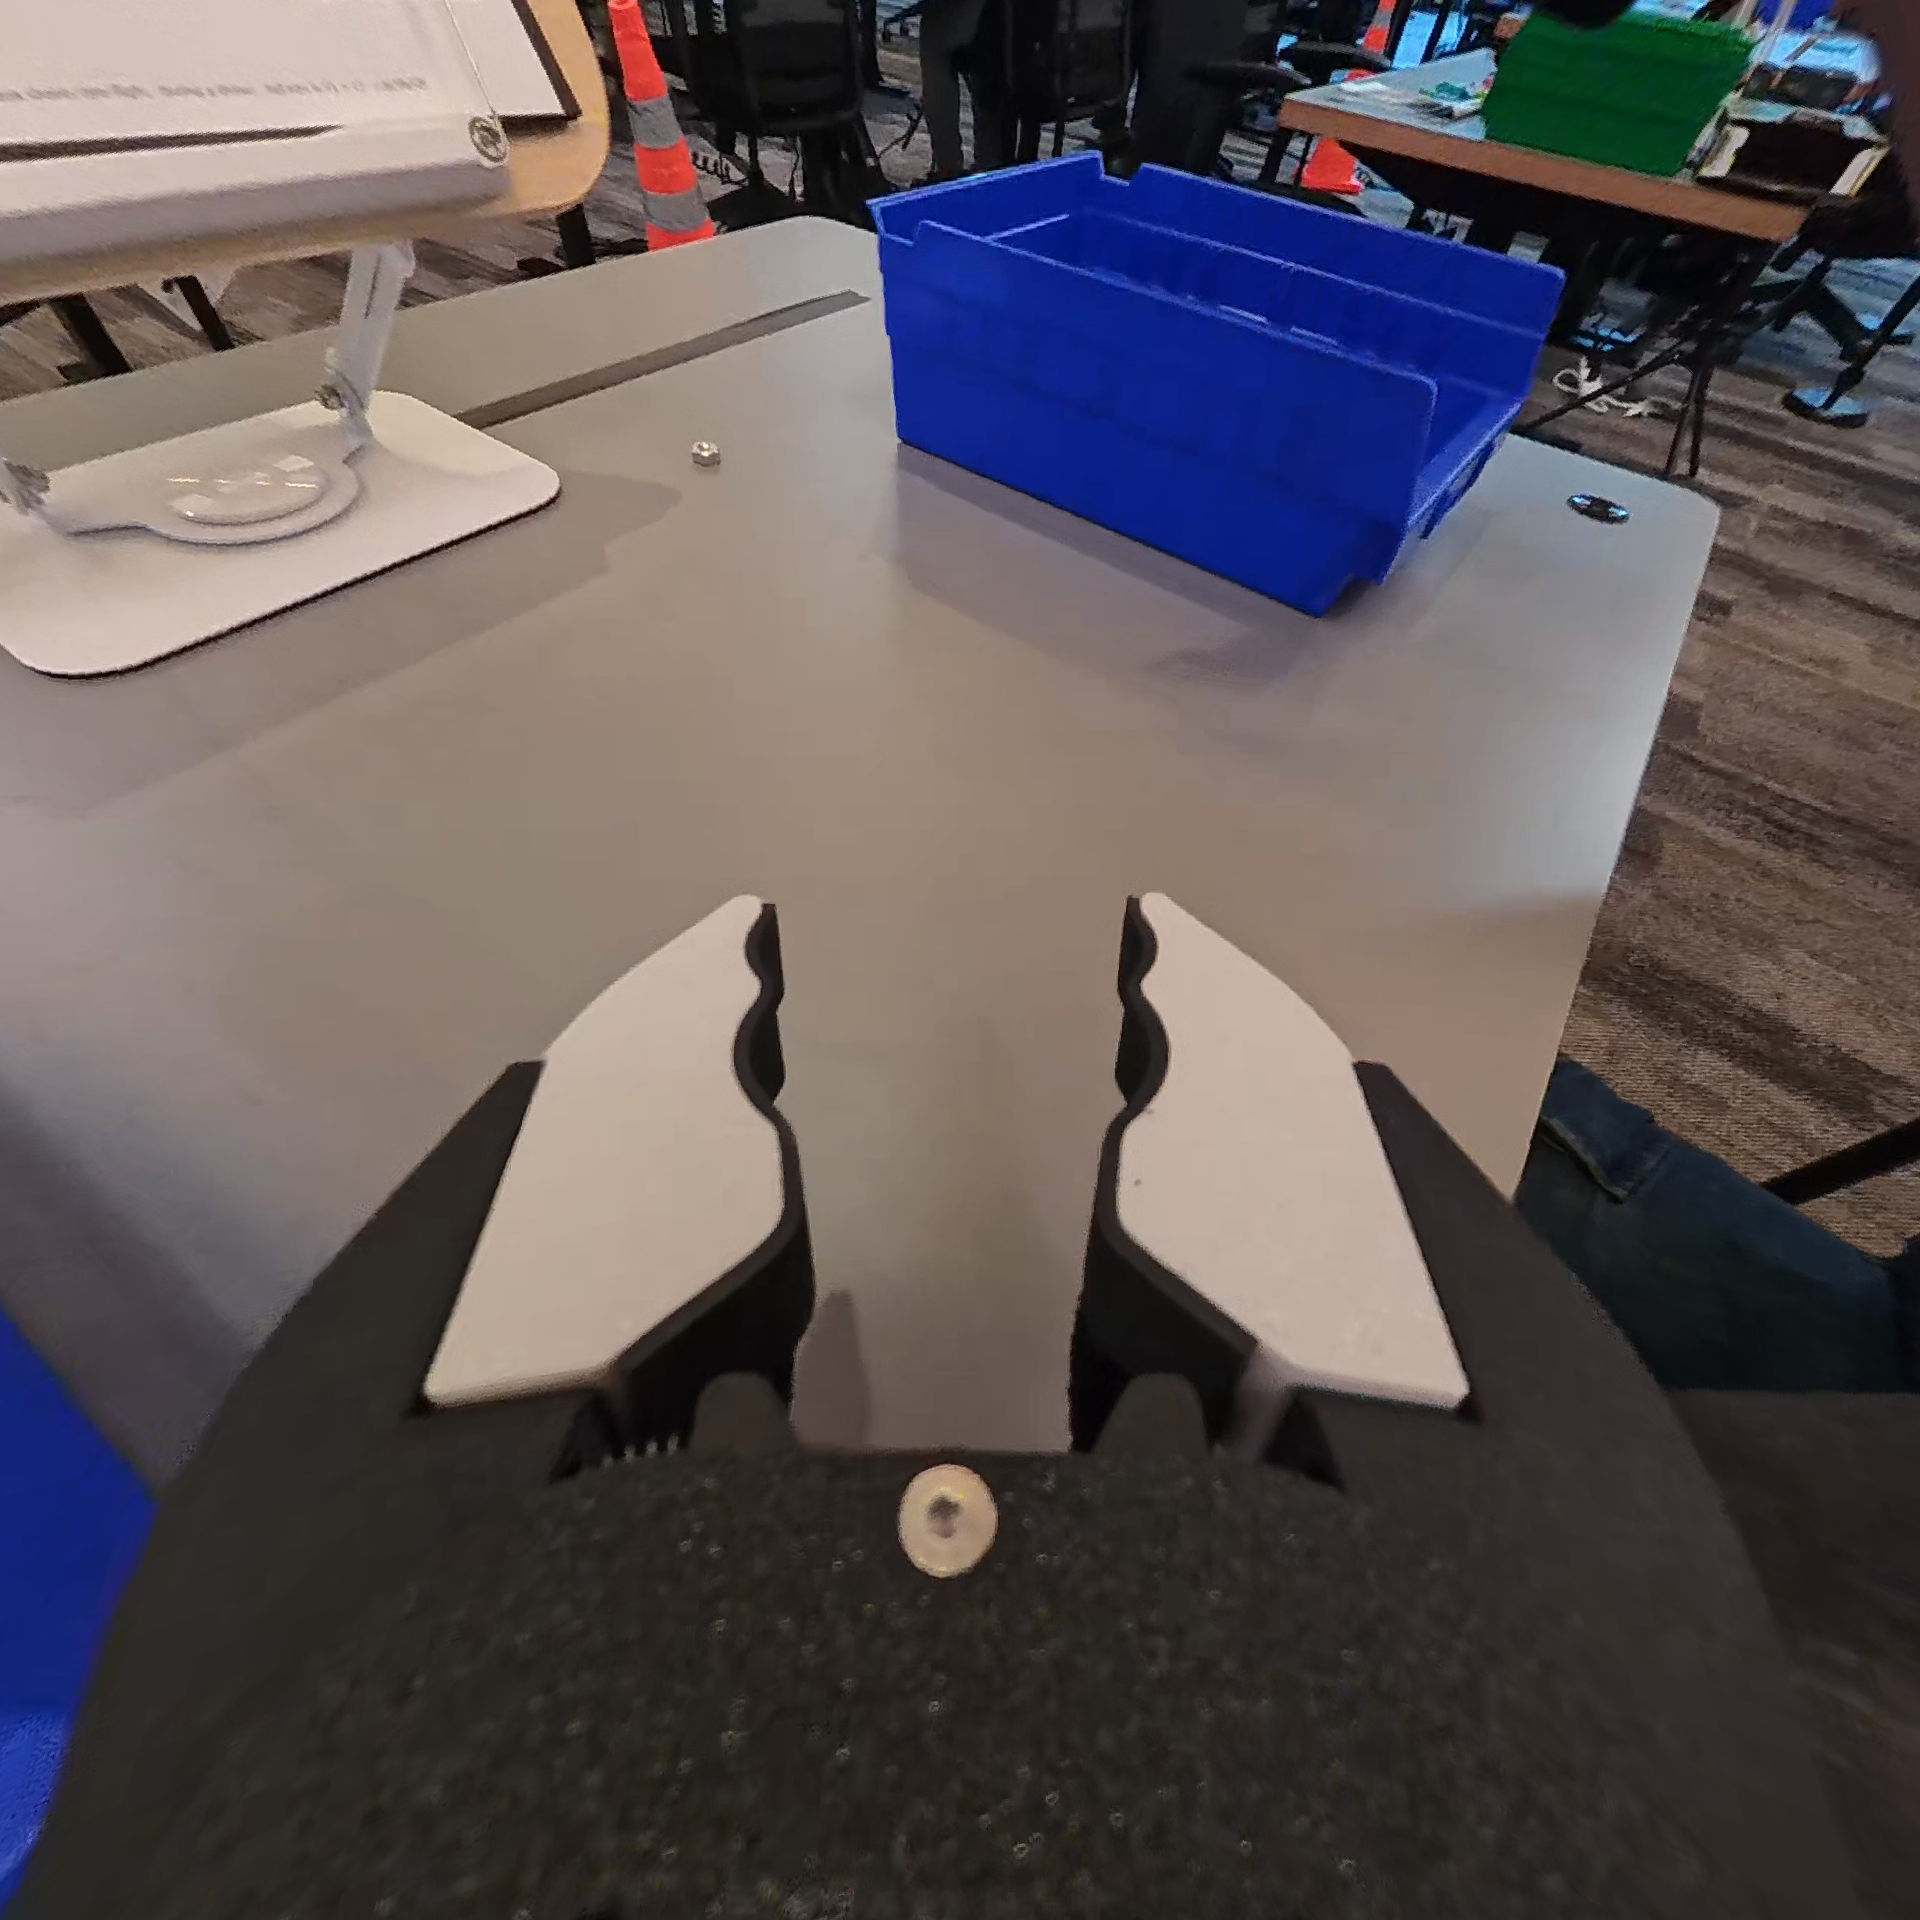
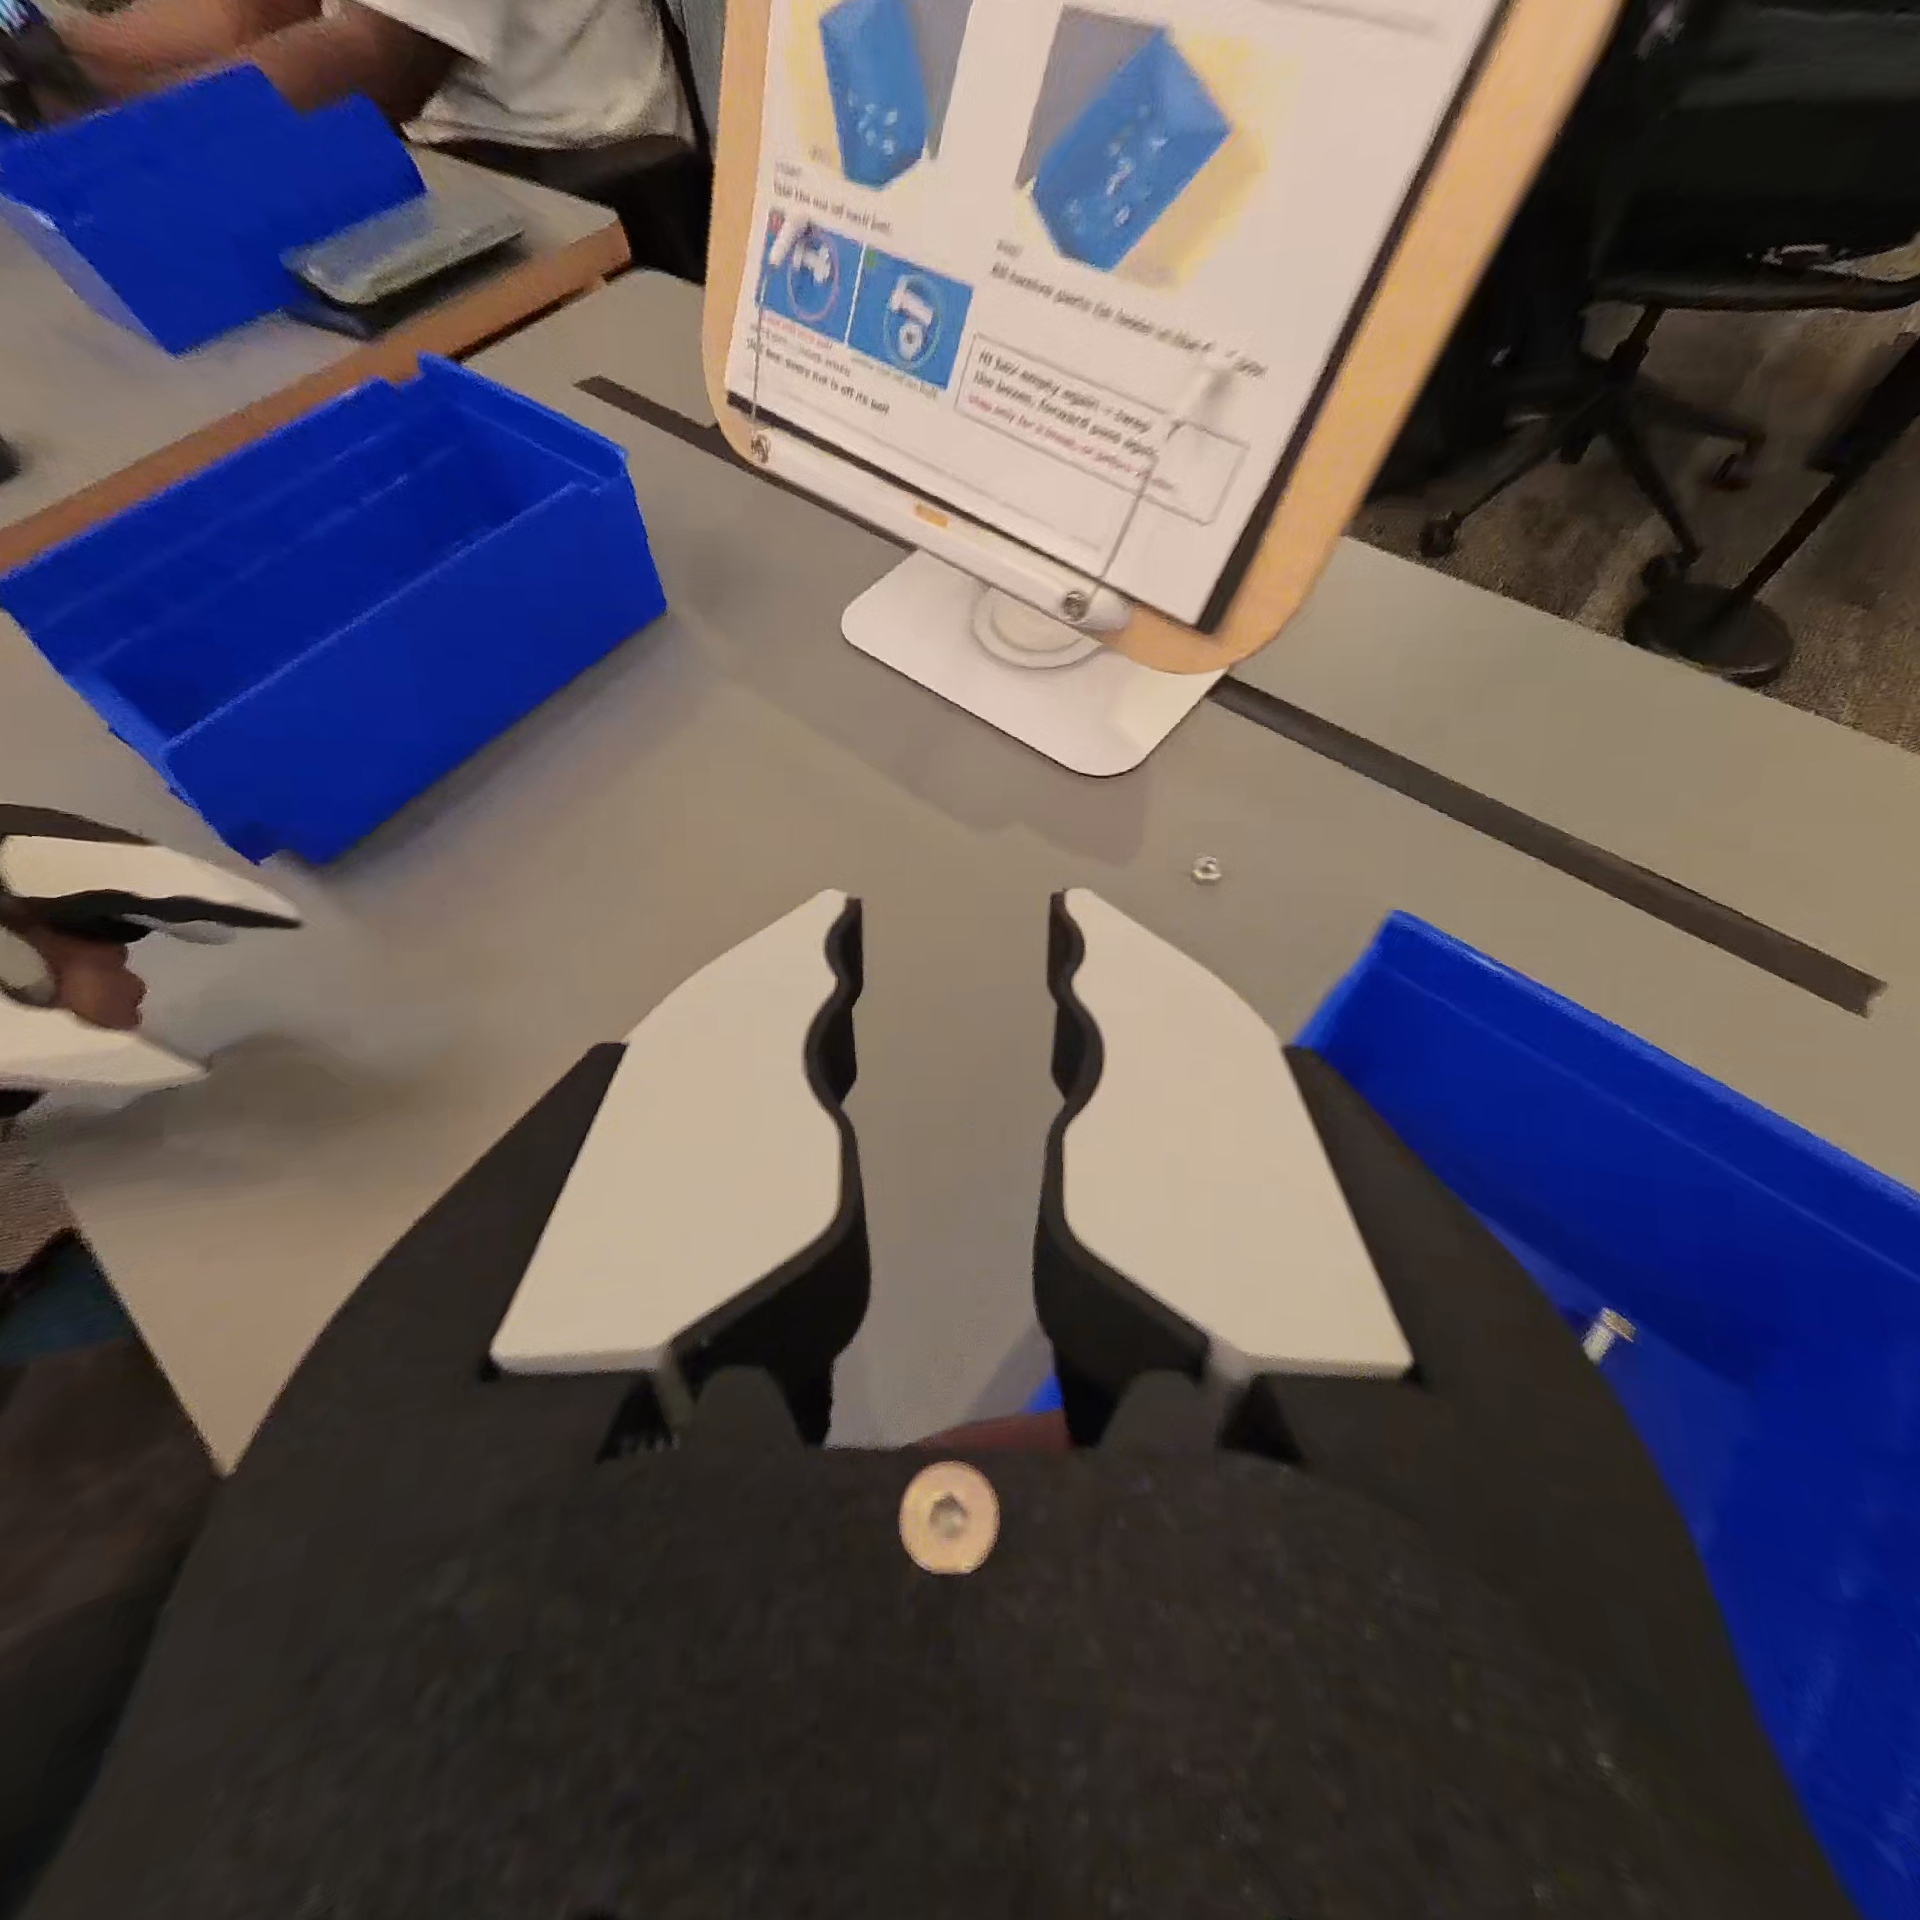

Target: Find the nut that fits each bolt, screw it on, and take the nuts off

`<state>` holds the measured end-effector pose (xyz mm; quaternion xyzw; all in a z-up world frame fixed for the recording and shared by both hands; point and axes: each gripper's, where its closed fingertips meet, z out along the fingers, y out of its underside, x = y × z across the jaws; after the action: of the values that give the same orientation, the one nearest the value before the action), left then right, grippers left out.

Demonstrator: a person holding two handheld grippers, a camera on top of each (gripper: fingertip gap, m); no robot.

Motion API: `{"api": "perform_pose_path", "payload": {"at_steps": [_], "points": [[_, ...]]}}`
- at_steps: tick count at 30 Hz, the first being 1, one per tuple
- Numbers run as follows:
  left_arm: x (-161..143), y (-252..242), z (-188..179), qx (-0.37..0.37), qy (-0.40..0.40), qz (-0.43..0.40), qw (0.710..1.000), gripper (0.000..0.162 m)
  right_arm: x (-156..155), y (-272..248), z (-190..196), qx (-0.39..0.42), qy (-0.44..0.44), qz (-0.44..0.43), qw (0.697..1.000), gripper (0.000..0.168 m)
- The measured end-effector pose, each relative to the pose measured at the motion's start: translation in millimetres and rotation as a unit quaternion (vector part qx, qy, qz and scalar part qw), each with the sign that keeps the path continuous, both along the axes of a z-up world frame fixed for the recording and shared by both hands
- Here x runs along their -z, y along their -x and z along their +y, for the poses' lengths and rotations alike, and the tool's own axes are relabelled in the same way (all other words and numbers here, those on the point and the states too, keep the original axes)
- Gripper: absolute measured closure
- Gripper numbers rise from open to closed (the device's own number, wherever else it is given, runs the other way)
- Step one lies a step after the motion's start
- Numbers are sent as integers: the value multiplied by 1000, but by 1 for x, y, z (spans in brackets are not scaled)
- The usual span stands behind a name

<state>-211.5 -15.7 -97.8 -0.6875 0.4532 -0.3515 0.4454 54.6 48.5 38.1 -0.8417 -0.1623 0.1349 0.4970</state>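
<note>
A small silver nut (image 1: 707,453) lies alone on the grey table, far ahead and left of my left gripper (image 1: 948,920), which is open and empty above bare table. The same nut (image 2: 1205,869) shows in the right wrist view, just ahead and right of my right gripper (image 2: 956,909), which is open and empty. A blue bin (image 2: 1662,1195) sits close on the right, with a silver bolt (image 2: 1605,1332) inside it. An empty-looking blue bin (image 1: 1195,384) stands far ahead in the left wrist view; it also shows in the right wrist view (image 2: 343,623). The left gripper (image 2: 135,914) appears at the left edge there.
An instruction sheet on a wood-framed board (image 2: 1039,260) stands on a white base (image 2: 1039,686), also in the left wrist view (image 1: 281,520). A dark slot (image 2: 1558,831) runs across the table. A third blue bin (image 2: 197,197) sits on a neighbouring table. Orange cones (image 1: 655,135) and chairs stand behind. Some 30 cm of space lies between my two pairs of fingers.
</note>
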Motion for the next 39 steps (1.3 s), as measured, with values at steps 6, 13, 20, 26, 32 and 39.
{"api": "perform_pose_path", "payload": {"at_steps": [6,13,20,26,32,39], "points": [[4,-3,-4,2,-18,21,1000,100,112,39,94,88,74,63,991,125],[7,-1,-13,4,-52,45,998,100,189,-26,167,253,123,-47,959,130],[3,0,-19,33,-6,23,999,99,220,-38,191,244,198,-61,947,134],[7,0,-16,30,-18,36,999,99,231,-37,197,233,203,-68,949,154],[6,0,-18,28,-21,39,999,100,171,-12,177,172,123,-45,976,154],[7,4,-11,7,-17,34,999,100,31,47,60,74,-89,-134,984,154]]}}
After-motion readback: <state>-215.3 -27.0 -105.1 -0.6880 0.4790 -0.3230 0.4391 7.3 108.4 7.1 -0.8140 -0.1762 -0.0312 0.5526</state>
